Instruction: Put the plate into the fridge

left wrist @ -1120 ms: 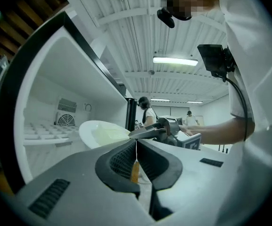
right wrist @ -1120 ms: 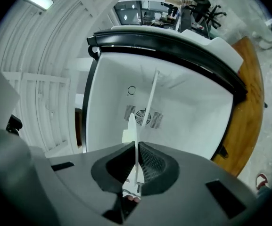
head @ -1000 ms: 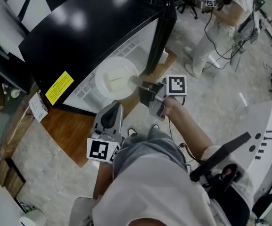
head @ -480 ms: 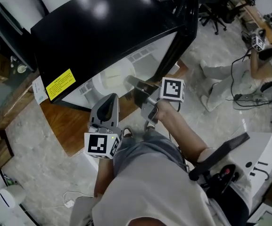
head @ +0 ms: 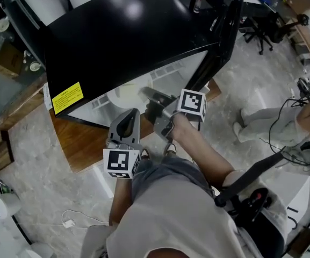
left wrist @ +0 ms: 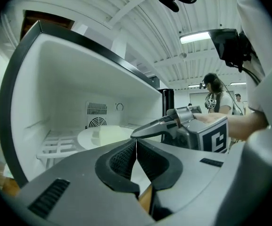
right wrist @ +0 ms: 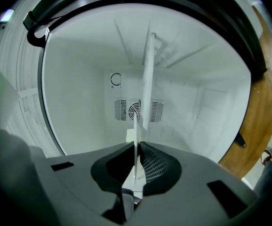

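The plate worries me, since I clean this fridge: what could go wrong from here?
1. The right gripper pinches the plate only at its near rim, so the plate could tip or slip out.
2. The pale block on the plate looks loose; a tilt could slide it off into the fridge.
3. The plate's far edge may catch on the white wire shelf if it dips.
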### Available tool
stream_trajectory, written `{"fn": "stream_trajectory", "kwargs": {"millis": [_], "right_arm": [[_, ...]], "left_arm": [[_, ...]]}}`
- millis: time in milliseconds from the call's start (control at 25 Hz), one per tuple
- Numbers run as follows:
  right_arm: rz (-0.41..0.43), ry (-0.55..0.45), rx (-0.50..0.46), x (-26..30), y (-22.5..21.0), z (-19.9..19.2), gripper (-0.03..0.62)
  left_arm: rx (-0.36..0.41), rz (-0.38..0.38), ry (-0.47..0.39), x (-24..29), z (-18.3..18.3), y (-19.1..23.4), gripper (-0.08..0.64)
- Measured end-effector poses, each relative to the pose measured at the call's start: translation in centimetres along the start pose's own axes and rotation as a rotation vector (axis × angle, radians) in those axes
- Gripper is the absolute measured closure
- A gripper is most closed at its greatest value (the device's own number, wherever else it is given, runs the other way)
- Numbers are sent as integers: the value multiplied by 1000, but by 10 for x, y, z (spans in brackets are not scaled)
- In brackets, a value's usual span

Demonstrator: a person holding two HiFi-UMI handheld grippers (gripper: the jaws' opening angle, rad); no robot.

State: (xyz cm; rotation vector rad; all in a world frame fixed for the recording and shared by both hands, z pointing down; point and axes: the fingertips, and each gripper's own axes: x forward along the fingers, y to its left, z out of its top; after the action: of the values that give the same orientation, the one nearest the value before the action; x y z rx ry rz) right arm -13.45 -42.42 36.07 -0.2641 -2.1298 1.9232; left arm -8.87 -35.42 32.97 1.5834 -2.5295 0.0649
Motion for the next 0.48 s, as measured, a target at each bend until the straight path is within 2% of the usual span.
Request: {"fn": "stream_trajectory", "kwargs": {"millis": [240, 320, 480], "right_arm": [[64, 37, 32, 3, 7, 11, 554], [104, 61, 58, 5, 13, 12, 491], [170, 124, 108, 3, 16, 9, 466]], "left_arm": [[24, 33, 11, 25, -10, 0, 540], [19, 44, 7, 30, -8, 1, 540], [-2, 54, -13, 41, -5, 5, 540]]}}
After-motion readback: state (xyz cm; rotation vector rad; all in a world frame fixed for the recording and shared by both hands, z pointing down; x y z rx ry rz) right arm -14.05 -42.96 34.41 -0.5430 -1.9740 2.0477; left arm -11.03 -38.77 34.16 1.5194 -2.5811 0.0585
